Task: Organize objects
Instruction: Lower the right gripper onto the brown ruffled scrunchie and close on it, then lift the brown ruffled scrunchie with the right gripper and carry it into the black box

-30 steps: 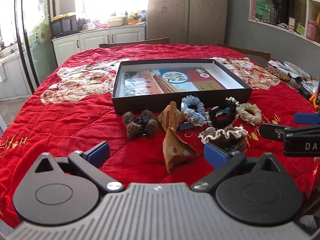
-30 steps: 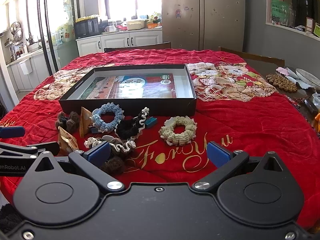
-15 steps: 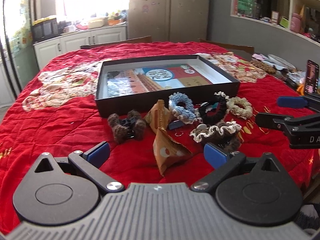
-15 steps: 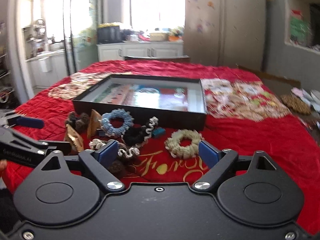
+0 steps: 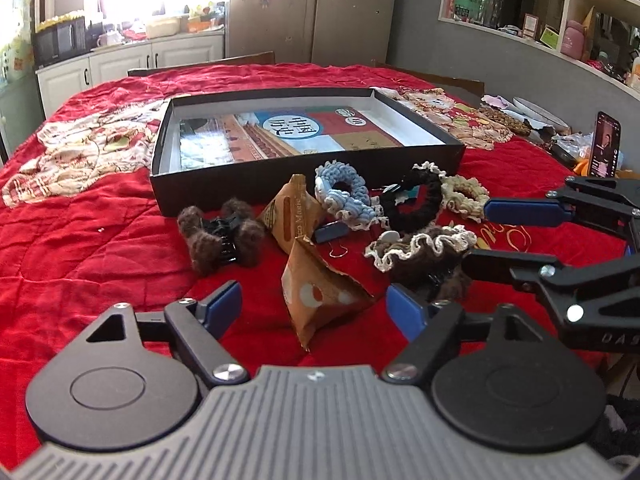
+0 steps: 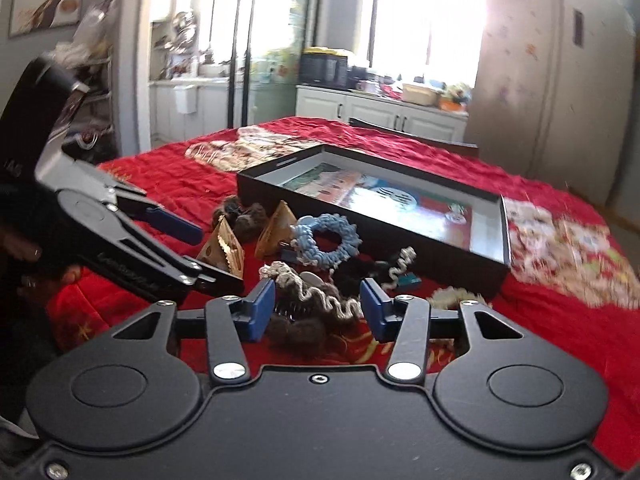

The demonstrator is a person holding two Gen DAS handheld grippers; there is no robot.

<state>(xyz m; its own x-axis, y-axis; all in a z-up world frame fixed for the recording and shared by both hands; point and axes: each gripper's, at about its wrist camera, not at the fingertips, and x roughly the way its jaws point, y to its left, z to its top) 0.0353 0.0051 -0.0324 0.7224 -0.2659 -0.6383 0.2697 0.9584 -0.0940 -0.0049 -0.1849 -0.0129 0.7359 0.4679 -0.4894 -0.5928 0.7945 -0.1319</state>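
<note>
Tongs first: my left gripper (image 5: 314, 306) is hanging low over the red cloth (image 5: 100, 232) with its blue pads spread wide, holding nothing, and a tan triangular packet (image 5: 320, 292) is lying on the cloth between and just ahead of them. My right gripper (image 6: 318, 314) is also standing open, its pads sitting either side of a brown scrunchie with a cream ruffled edge (image 6: 316, 300) without pressing on it as far as I can tell; from the left camera that gripper is reaching in from the right, beside the same scrunchie (image 5: 420, 250). Just beyond, I am seeing a fuzzy brown hair claw (image 5: 220, 236), a second tan packet (image 5: 294, 216) standing upright, a blue scrunchie (image 5: 344, 196) leaning against it, a black scrunchie (image 5: 416, 200) and a cream scrunchie (image 5: 464, 196), all crowded together on the cloth. Behind them, touching or nearly touching the pile, a shallow black box (image 5: 248, 190) is lying open with a printed sheet on its floor. Farther right, a phone (image 5: 606, 144) is standing upright near the table edge.
</note>
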